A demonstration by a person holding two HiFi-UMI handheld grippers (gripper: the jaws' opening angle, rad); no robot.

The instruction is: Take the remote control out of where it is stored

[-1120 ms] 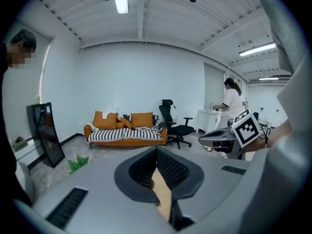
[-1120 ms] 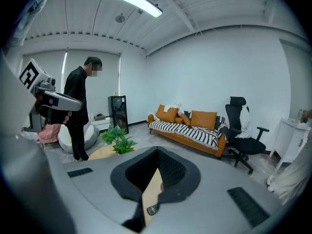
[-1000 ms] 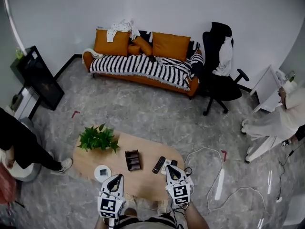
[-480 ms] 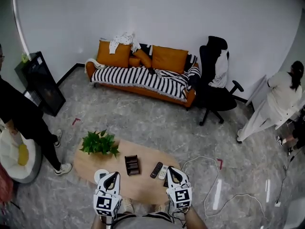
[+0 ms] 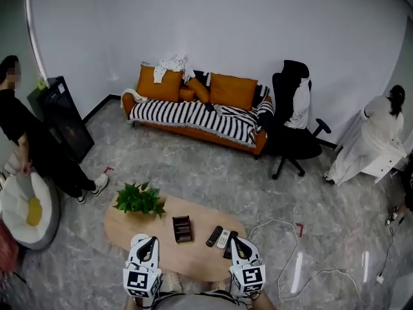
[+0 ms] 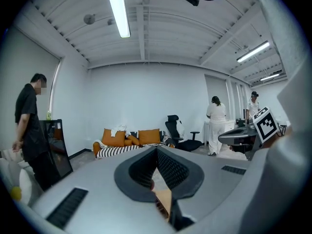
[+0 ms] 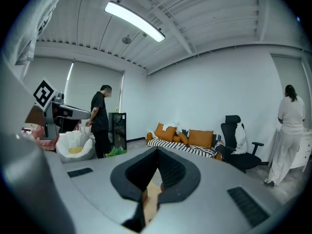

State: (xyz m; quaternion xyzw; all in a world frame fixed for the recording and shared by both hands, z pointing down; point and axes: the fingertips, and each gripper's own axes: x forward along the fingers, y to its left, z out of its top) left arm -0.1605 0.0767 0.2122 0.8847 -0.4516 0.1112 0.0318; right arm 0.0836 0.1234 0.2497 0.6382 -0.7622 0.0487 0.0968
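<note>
Above the table's (image 5: 126, 228) near edge, the left gripper (image 5: 146, 245) and right gripper (image 5: 236, 245) both had jaws closed on nothing, the black remote control (image 5: 213, 236) lying beside the brown box (image 5: 182, 228).

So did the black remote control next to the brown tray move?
No. The black remote control still lies just right of the dark brown tray, beside the white remote.

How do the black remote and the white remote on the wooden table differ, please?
The black remote is dark, the white remote pale. The black remote lies nearer the dark box; the white remote sits to its right. Both lie flat on the table, side by side, angled alike.
</note>
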